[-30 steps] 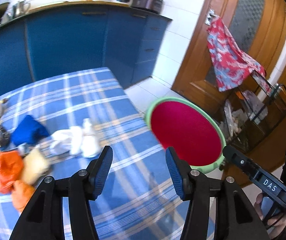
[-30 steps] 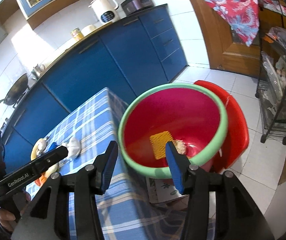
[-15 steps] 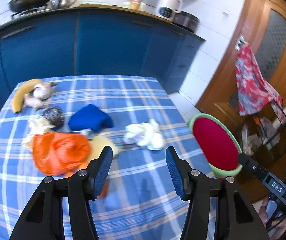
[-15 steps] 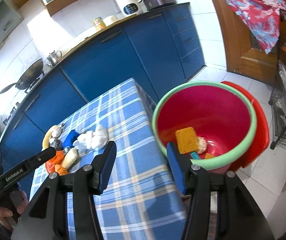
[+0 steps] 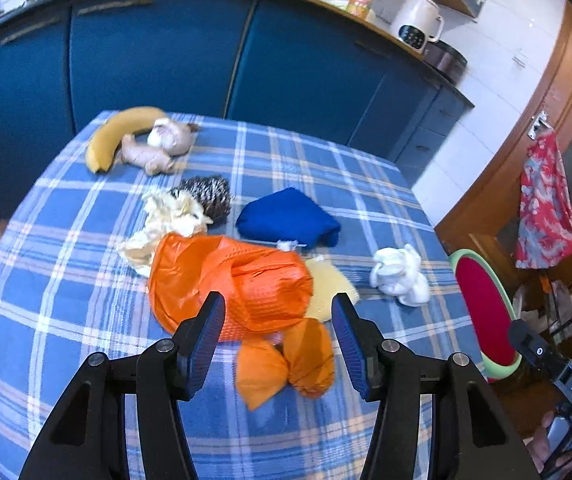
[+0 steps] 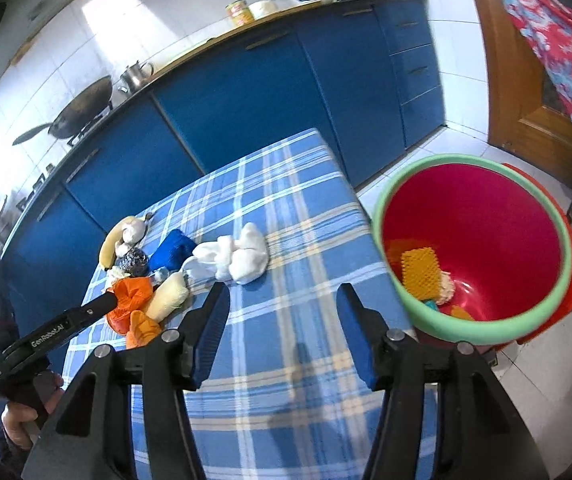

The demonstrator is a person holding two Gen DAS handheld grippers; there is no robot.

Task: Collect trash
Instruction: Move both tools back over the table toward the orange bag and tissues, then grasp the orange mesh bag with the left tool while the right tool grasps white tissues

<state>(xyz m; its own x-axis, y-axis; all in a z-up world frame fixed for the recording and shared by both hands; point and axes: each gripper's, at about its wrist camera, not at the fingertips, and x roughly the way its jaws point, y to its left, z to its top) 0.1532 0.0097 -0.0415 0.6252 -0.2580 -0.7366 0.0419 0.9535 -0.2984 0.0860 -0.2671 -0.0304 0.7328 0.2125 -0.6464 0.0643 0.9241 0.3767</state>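
Trash lies on the blue plaid tablecloth (image 5: 66,320): an orange plastic bag (image 5: 230,280), orange peel pieces (image 5: 286,360), a yellow sponge (image 5: 328,286), white crumpled tissue (image 5: 400,276), a blue cloth (image 5: 286,220), and a dark scrubber (image 5: 206,196). My left gripper (image 5: 278,340) is open and empty, just above the orange bag and peels. My right gripper (image 6: 282,332) is open and empty over the table's near right part, left of the red bin with a green rim (image 6: 474,248), which holds a yellow sponge (image 6: 420,268) and scraps. The tissue also shows in the right wrist view (image 6: 234,256).
A banana (image 5: 120,132), ginger (image 5: 144,156) and garlic (image 5: 170,138) lie at the table's far left. Blue cabinets (image 5: 166,52) stand behind. The bin (image 5: 486,308) stands on the floor past the table's right edge, near a wire rack (image 5: 566,292) and wooden door (image 6: 534,80).
My left gripper has swung left from the bin to over the orange bag. My right gripper has pulled back from above the bin to over the table. Both stay open.
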